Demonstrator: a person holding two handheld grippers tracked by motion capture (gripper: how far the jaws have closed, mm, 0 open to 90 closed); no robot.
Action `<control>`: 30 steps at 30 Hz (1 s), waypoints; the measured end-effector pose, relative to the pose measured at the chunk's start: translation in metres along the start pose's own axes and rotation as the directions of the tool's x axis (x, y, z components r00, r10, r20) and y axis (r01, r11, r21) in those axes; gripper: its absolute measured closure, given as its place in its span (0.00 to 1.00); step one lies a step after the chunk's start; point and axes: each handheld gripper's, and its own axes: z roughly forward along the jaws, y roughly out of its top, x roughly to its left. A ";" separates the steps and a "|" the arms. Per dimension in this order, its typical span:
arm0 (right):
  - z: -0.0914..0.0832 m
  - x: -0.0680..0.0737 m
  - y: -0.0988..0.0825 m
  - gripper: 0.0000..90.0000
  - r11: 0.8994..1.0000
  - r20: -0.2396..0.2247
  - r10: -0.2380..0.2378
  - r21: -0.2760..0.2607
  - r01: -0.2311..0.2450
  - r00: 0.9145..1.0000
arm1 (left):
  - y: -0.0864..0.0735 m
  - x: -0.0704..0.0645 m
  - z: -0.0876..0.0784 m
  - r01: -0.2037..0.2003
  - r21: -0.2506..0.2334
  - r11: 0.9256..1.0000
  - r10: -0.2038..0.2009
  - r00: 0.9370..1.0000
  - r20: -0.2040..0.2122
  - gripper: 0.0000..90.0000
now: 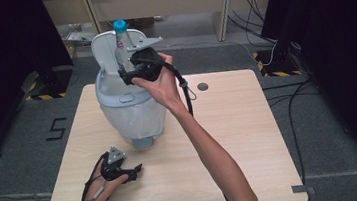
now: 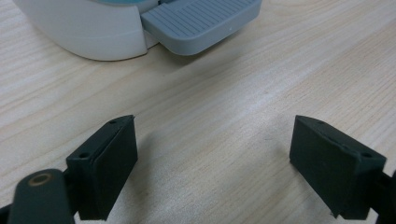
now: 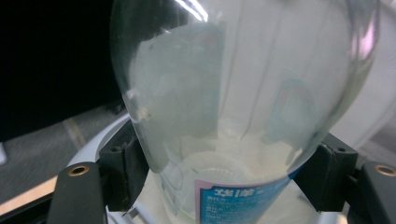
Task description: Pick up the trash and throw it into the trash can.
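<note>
The right gripper clamped a clear bottle upright, cap at twelve o'clock, over the open bin. The left gripper rested on the surface, jaws wide and empty.

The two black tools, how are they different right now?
The right tool is up over the open bin, squeezing a clear bottle; the left tool rests low on the table. The right tool's jaws press the bottle's sides; the left tool's jaws gape with bare wood between them. Both are black, hand-held and trail cables.
</note>
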 end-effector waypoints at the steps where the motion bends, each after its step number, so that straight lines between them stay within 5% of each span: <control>1: 0.003 0.001 -0.002 0.31 1.000 -0.010 -0.004 0.016 0.004 1.000 | 0.000 0.000 0.000 -0.004 0.000 1.000 0.004 1.000 -0.001 0.16; 7: 0.014 0.002 -0.010 0.31 0.997 -0.027 -0.012 0.081 0.014 1.000 | 0.000 0.000 0.000 -0.004 0.000 1.000 0.004 1.000 -0.002 0.16; 11: 0.016 0.002 -0.012 0.30 0.997 -0.025 -0.008 0.075 0.010 1.000 | 0.000 0.000 0.000 -0.004 0.000 1.000 0.004 1.000 -0.002 0.16; 15: 0.010 0.001 -0.011 0.29 0.999 -0.064 0.054 0.003 -0.054 0.996 | 0.000 0.000 0.000 -0.004 0.000 1.000 0.004 1.000 -0.002 0.16; 21: -0.013 -0.001 -0.007 0.34 0.998 -0.033 0.022 -0.057 -0.024 0.999 | 0.000 0.000 0.000 -0.004 0.000 1.000 0.004 1.000 -0.003 0.15; 30: -0.036 -0.026 -0.028 0.43 0.992 -0.016 0.040 -0.115 -0.042 0.999 | 0.000 0.000 0.000 -0.002 0.001 1.000 0.002 1.000 -0.006 0.15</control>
